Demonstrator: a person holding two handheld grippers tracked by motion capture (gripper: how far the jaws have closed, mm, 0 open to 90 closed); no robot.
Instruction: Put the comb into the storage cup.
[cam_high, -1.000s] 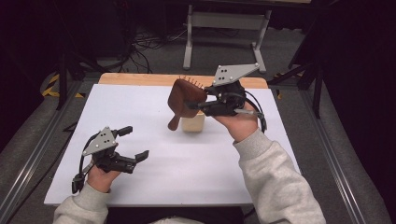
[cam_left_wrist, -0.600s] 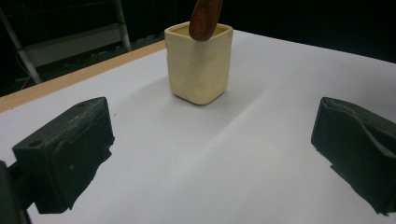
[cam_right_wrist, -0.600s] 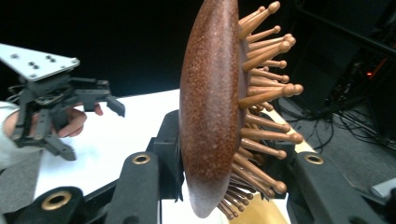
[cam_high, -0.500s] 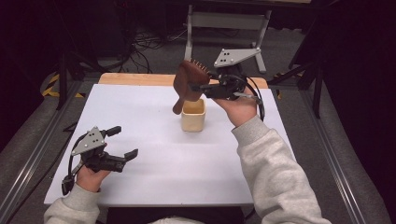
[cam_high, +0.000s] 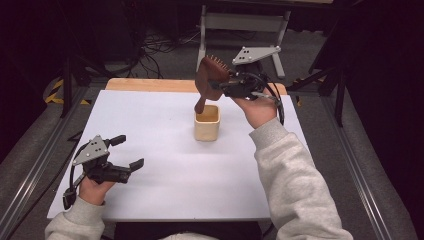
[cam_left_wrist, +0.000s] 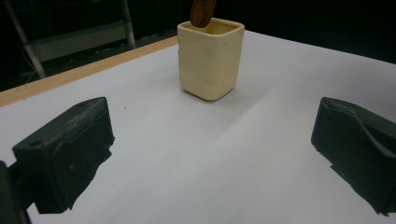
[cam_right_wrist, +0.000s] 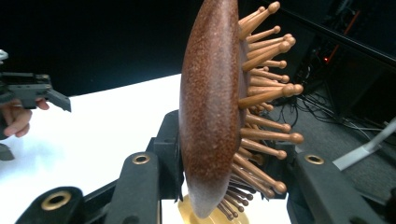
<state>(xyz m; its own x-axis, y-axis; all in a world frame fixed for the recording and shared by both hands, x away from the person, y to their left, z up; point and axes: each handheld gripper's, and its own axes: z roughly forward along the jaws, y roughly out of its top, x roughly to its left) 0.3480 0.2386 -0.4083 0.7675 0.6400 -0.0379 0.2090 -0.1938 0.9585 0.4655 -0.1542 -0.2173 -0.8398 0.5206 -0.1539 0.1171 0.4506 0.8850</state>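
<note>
My table (cam_high: 165, 200) has a white sheet over wood; a cream square cup (cam_high: 207, 123) stands on it, toward the far edge.

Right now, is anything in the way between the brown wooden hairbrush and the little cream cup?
Nothing visible is in the way. The right gripper holds the brown wooden hairbrush by its head, handle pointing down, with the handle tip right at the open mouth of the cream square cup. The cup's opening looks clear.
</note>
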